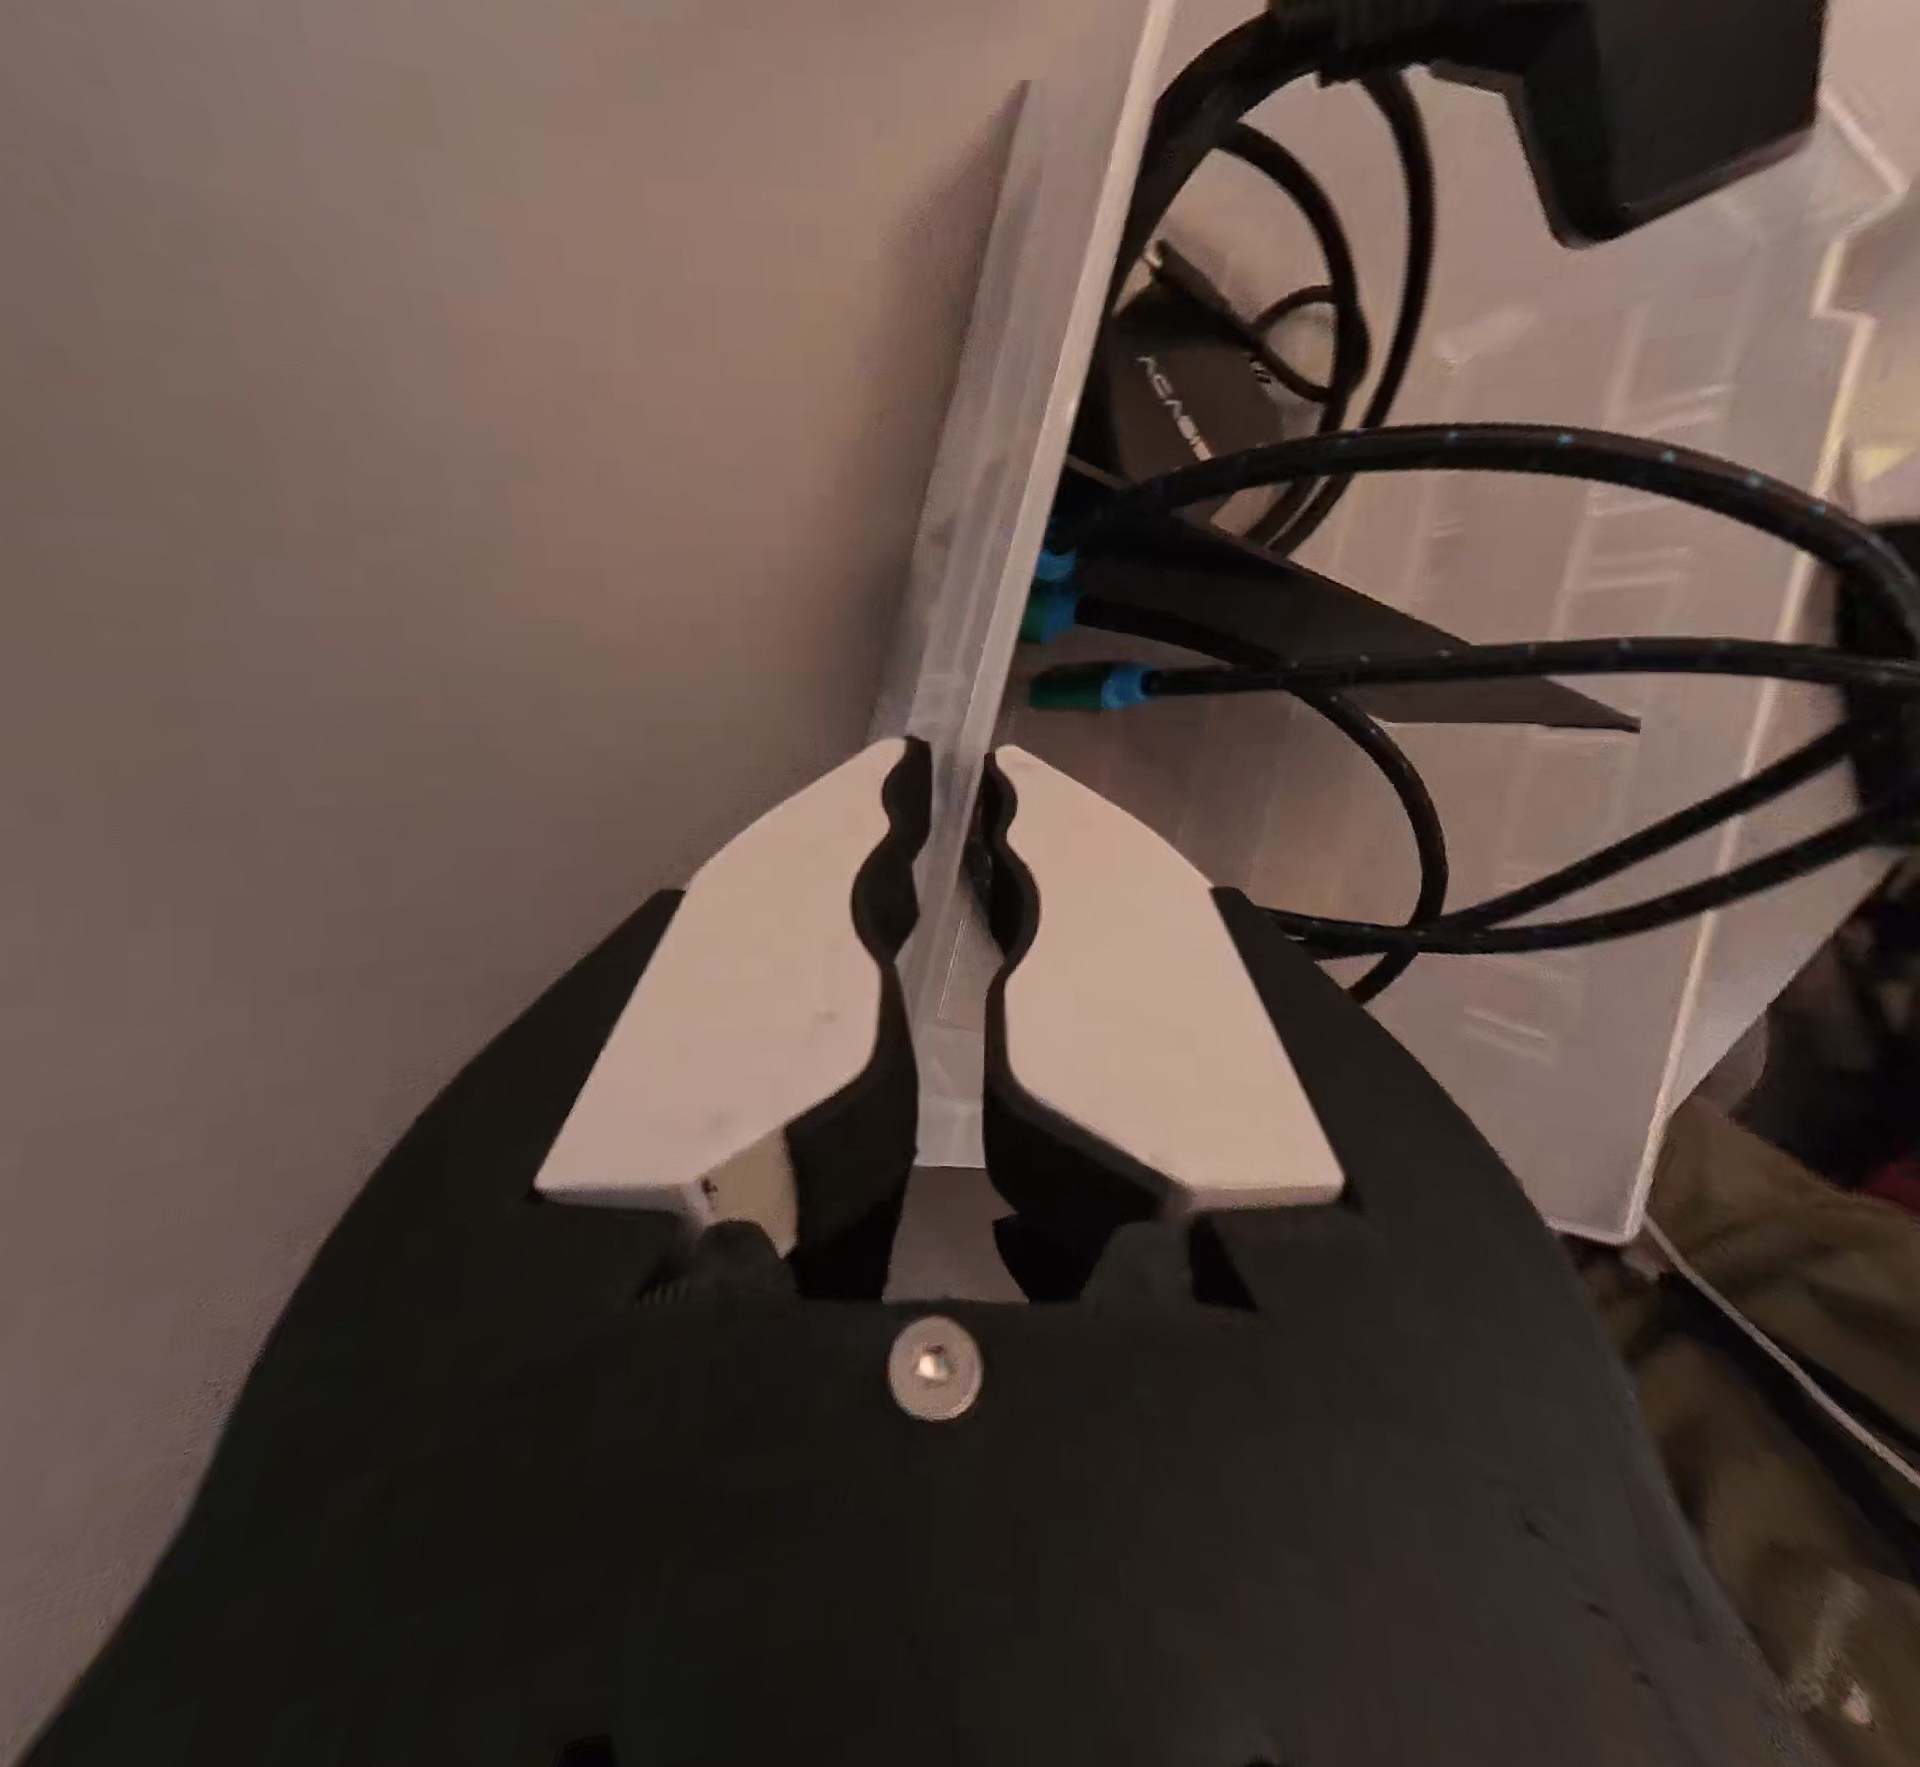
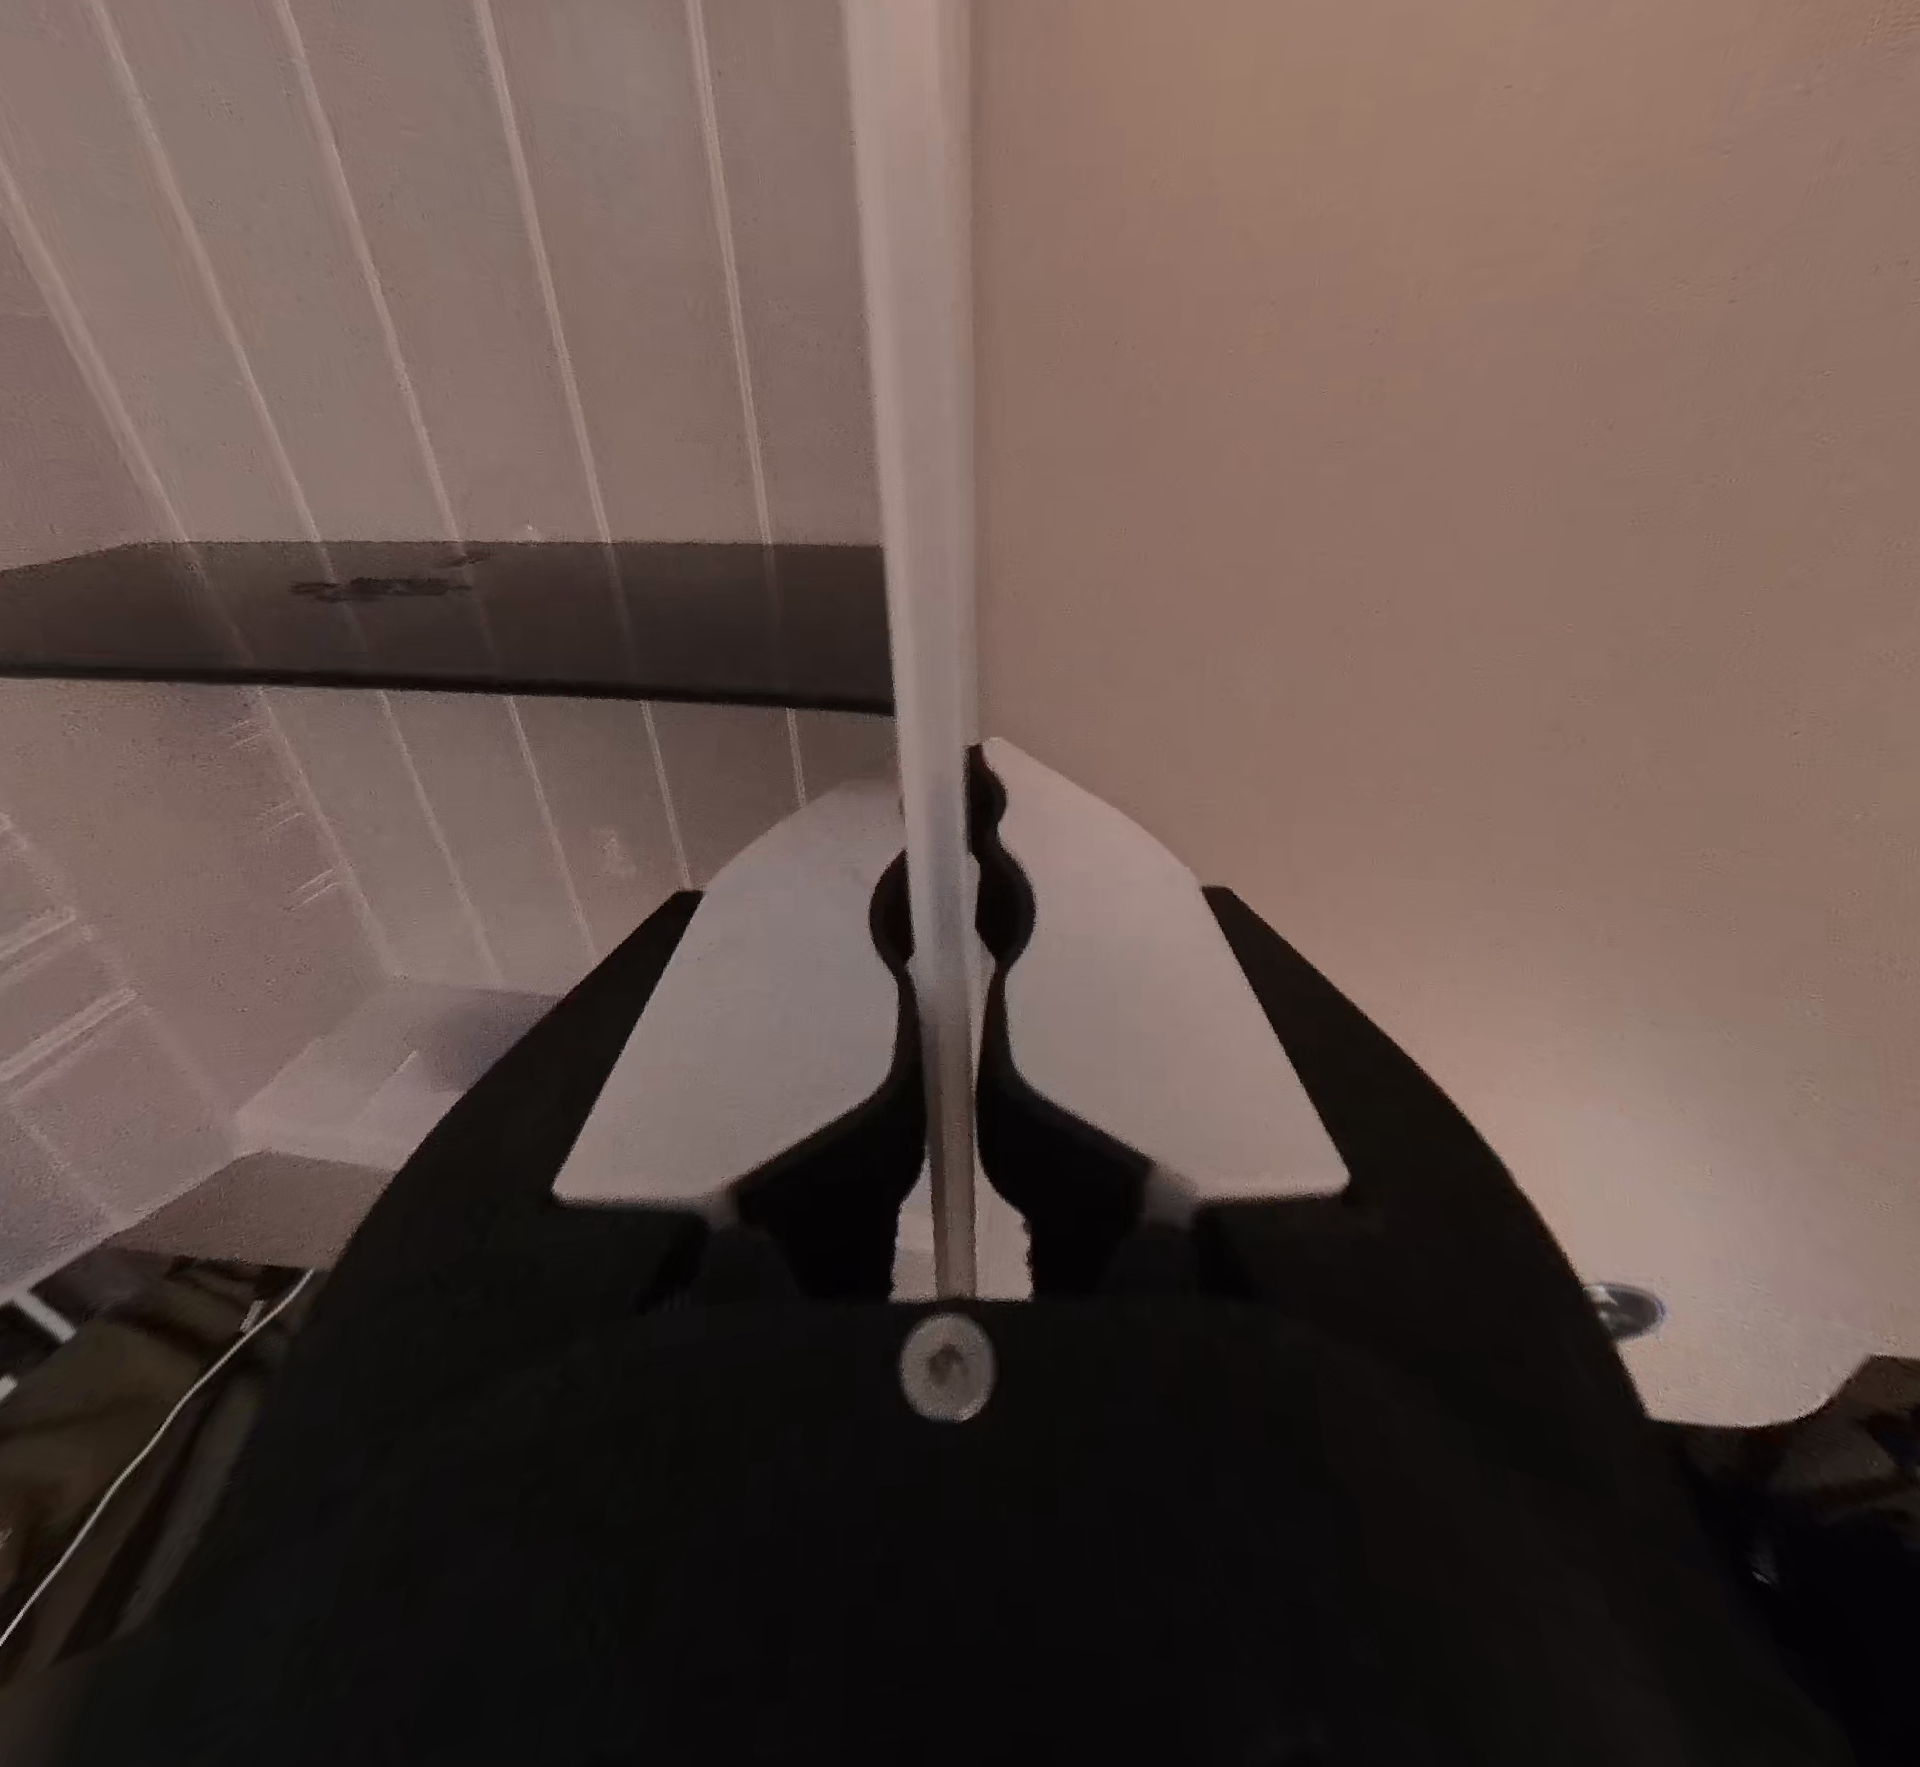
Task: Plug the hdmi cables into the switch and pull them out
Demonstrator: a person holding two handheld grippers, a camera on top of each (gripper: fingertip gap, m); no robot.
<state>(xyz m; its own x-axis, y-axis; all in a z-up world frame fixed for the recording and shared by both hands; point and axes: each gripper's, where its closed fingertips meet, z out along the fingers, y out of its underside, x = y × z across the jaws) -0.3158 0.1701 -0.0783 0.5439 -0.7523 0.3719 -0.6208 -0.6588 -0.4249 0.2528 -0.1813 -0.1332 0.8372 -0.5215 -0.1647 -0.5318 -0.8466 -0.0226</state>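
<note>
My left gripper is shut on the thin wall of a clear plastic box. Inside the box lie black braided HDMI cables with blue and green plug ends. A small black switch box lies deeper in, partly hidden by the cables. A black adapter block with a thick cable sits at the top right. My right gripper is shut on a wall of the clear box, which runs straight up between its fingers. No cable shows in the right wrist view.
A flat dark laptop shows through the ribbed clear wall at left; its dark wedge also lies among the cables. A pale flat surface fills the right side and also the left wrist view. Dark olive cloth lies below the box.
</note>
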